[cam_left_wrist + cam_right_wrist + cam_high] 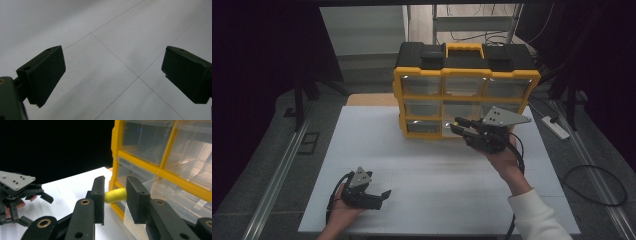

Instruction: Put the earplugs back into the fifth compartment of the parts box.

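yellow cylinder (115,195) crosswise between fingers (98,195)

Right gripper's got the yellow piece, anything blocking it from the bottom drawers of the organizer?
Nothing visible stands between them. The right gripper holds the yellow piece right at the yellow organizer front, by its bottom row. I cannot tell whether that drawer is open. The left gripper rests far off, open.

Both ends of the yellow cylinder (115,195) are hidden behind the right tool's (115,198) clamping pads.
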